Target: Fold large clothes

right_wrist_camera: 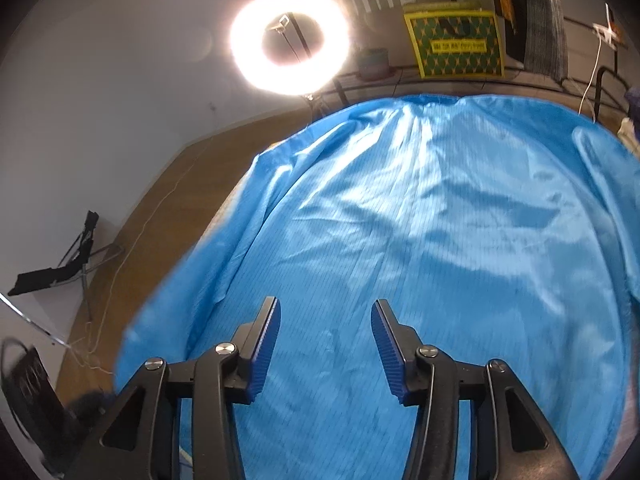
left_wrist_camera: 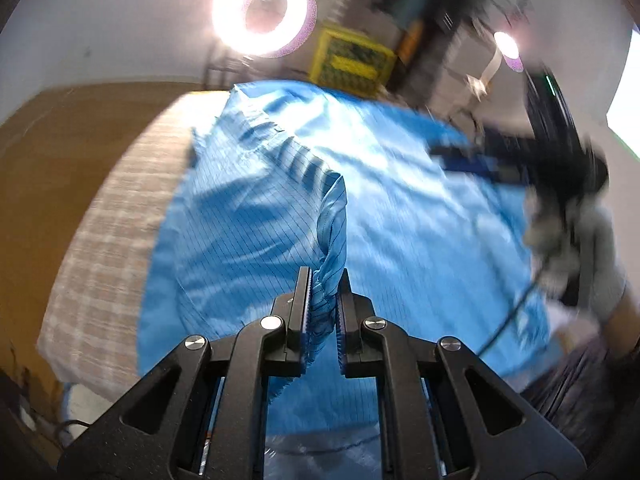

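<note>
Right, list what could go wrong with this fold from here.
1. The left gripper pinches only a narrow bunched fold of the blue garment; a hard pull might slip it free.
2. The right gripper hovers open over the cloth, so nothing anchors that side and the whole garment may drag.
3. The garment's edge overhangs the checked table cover near the wooden floor; it could slide off.
</note>
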